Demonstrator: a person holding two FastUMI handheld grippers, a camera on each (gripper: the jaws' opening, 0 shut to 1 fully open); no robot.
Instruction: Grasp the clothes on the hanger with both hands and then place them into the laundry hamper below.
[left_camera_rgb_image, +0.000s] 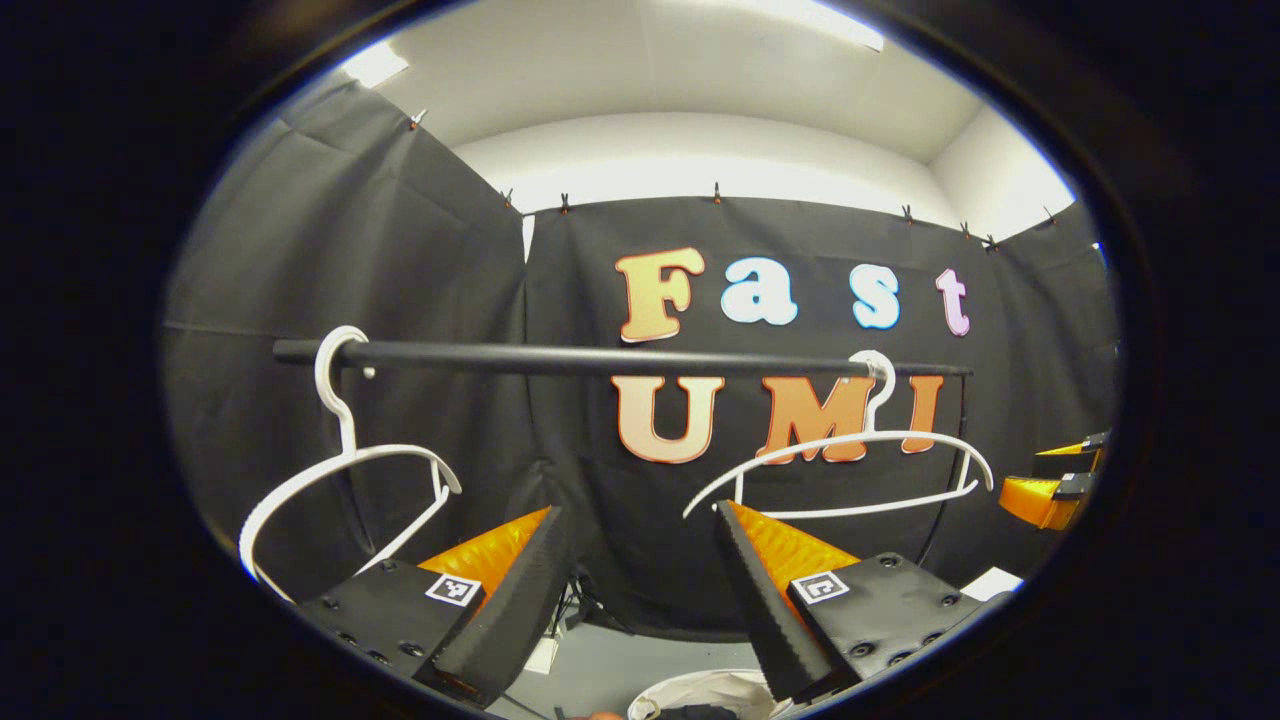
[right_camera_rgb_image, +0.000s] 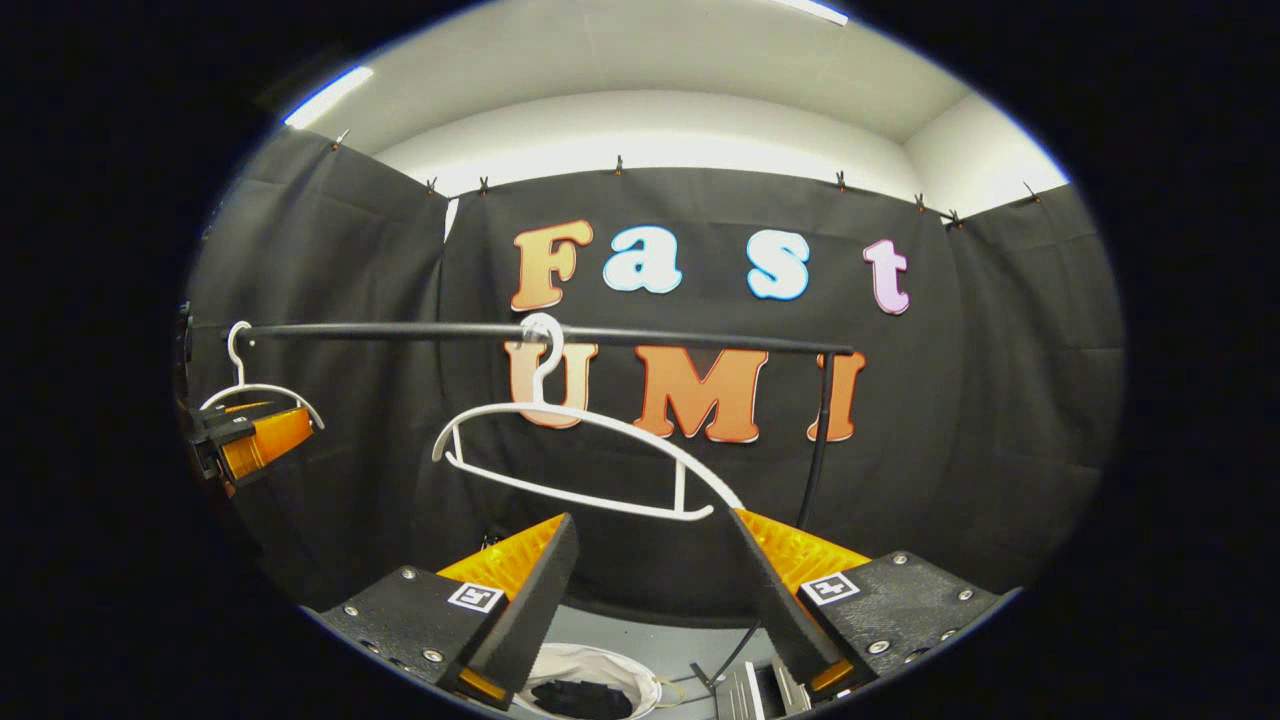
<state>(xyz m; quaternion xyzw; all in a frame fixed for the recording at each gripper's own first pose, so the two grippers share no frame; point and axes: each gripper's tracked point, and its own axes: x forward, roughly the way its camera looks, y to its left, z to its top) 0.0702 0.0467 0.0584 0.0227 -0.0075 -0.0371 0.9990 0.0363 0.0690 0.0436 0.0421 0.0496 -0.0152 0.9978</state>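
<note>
— Hangers first: what hangs on the black rail (left_camera_rgb_image: 600, 358)?

— Two white plastic hangers, both bare. In the left gripper view, one hanger (left_camera_rgb_image: 340, 470) hooks over the rail's near end and hangs turned at an angle; the other hanger (left_camera_rgb_image: 850, 465) hooks on near the far end, tilted. In the right gripper view the rail (right_camera_rgb_image: 560, 332) runs across the black cloth wall, with a hanger (right_camera_rgb_image: 585, 455) near its middle and a second hanger (right_camera_rgb_image: 255, 385) at its left end.

— And the grippers?

— The left gripper (left_camera_rgb_image: 640, 600) has its fingers spread wide, with nothing between them. The right gripper (right_camera_rgb_image: 650, 600) is likewise wide apart and holds nothing. Each also shows at the edge of the other's view: the right gripper (left_camera_rgb_image: 1050, 490) at the right edge, the left gripper (right_camera_rgb_image: 245, 445) just below the left-end hanger.

— Where are the clothes?

— Below. The laundry hamper (right_camera_rgb_image: 590, 665) shows its white rim between the right gripper's fingers, with dark clothes (right_camera_rgb_image: 580, 697) lying inside. The left gripper view catches the hamper's white rim (left_camera_rgb_image: 700, 690) at the bottom, on the grey floor.
</note>
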